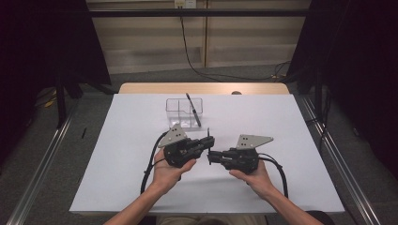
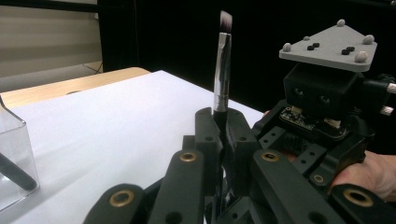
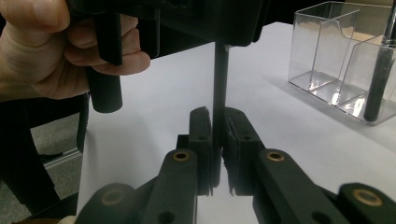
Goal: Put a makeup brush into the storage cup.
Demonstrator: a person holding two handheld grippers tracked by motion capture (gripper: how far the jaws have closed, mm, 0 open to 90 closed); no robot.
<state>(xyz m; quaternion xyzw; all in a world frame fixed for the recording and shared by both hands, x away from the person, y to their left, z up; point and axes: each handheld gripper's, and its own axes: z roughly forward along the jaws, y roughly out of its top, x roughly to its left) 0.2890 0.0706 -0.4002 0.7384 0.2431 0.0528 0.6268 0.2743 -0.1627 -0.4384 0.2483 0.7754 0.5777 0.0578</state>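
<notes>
Between both gripper [image 2: 219, 126] pairs, clamped: one upright makeup brush [image 2: 222, 70].

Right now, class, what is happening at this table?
A person holds a gripper in each hand above a white table. Both grippers are shut on one makeup brush, which stands upright with its bristles up. The left gripper clamps the handle just below the metal ferrule, and the right gripper clamps the dark handle lower down. Farther back stands a clear organiser with compartments, with another dark brush leaning in it.
</notes>
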